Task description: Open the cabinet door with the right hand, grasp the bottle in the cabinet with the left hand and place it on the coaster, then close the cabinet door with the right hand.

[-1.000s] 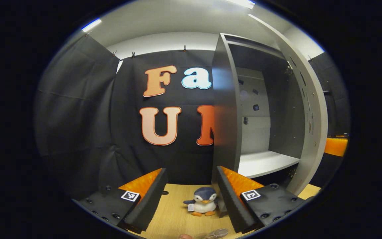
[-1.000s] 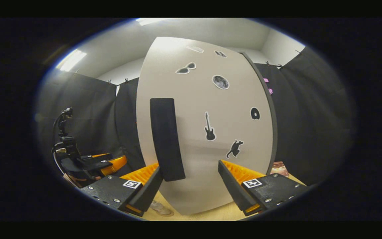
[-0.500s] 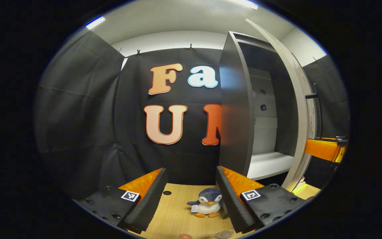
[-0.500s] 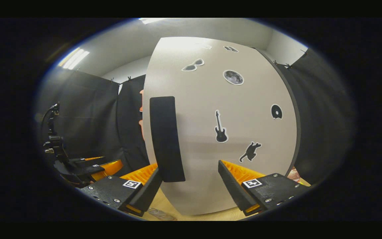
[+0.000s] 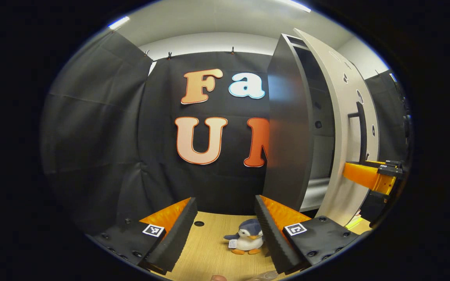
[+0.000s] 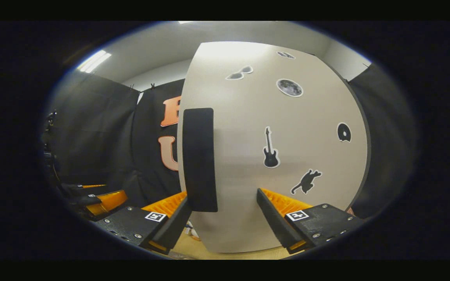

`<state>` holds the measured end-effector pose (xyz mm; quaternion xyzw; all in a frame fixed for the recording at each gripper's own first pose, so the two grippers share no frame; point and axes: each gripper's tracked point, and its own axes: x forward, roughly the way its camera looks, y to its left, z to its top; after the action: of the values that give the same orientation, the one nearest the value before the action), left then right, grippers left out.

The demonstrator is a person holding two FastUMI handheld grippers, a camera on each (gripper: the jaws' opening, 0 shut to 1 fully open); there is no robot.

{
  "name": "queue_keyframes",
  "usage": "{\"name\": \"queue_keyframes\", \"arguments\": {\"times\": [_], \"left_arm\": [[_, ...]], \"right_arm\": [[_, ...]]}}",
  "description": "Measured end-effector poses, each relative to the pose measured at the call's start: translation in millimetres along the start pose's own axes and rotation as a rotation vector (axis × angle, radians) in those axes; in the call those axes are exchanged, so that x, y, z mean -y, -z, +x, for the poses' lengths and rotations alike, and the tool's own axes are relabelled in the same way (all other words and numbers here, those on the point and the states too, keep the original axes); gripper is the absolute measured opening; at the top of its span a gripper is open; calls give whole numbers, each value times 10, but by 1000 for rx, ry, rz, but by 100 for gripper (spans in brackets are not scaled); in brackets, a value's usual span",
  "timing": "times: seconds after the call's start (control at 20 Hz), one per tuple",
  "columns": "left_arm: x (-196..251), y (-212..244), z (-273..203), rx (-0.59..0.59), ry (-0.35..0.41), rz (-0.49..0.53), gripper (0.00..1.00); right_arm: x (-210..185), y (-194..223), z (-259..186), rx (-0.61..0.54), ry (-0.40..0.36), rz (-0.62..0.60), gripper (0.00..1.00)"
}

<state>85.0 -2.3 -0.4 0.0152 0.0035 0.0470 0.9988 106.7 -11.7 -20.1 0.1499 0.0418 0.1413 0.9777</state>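
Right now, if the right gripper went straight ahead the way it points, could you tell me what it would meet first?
Most likely the cabinet door. The right gripper is open and faces its front, with the black handle just above its left-hand finger. Depth is hard to judge, but the door looks very close.

Black cloth walls (image 5: 100, 128), ceiling light (image 6: 93, 61)

Left gripper (image 5: 225, 230) held level and low, fingers (image 5: 172, 234) spread wide apart, nothing between them. Right gripper (image 6: 223, 220) likewise level, jaws parted wide, gripping nothing (no contact visible at either pad). Seen also from the left gripper view, far right: right gripper (image 5: 369, 175) reaching in from the side at mid height. From the right gripper view, low at left: left gripper (image 6: 100, 199), dim, its state hard to judge there.
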Motion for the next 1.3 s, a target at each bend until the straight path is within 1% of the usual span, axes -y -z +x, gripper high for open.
{"name": "queue_keyframes", "arguments": {"times": [0.2,0.35,0.6,0.75,0.8,0.9,1.15,1.2,1.3], "left_arm": [[-54,13,19,-6,-1,0,97],[-101,35,48,-11,-3,11,97],[-145,18,82,-8,0,22,97],[-135,15,101,-9,7,26,97],[-144,13,111,-10,9,25,96],[-160,24,129,-11,9,26,97],[-177,6,139,-12,10,25,96],[-174,7,134,-12,12,24,97],[-171,-11,103,-11,15,28,97]], "right_arm": [[0,3,8,4,35,-3,96],[-66,30,169,-1,53,4,96],[-64,106,395,-14,63,44,96],[-59,116,437,-12,72,22,96],[-51,131,452,-14,71,20,96],[-68,120,445,-13,75,29,96],[-85,122,477,-12,80,35,96],[-86,118,481,-12,80,35,96],[-90,158,491,-30,78,47,96]]}}
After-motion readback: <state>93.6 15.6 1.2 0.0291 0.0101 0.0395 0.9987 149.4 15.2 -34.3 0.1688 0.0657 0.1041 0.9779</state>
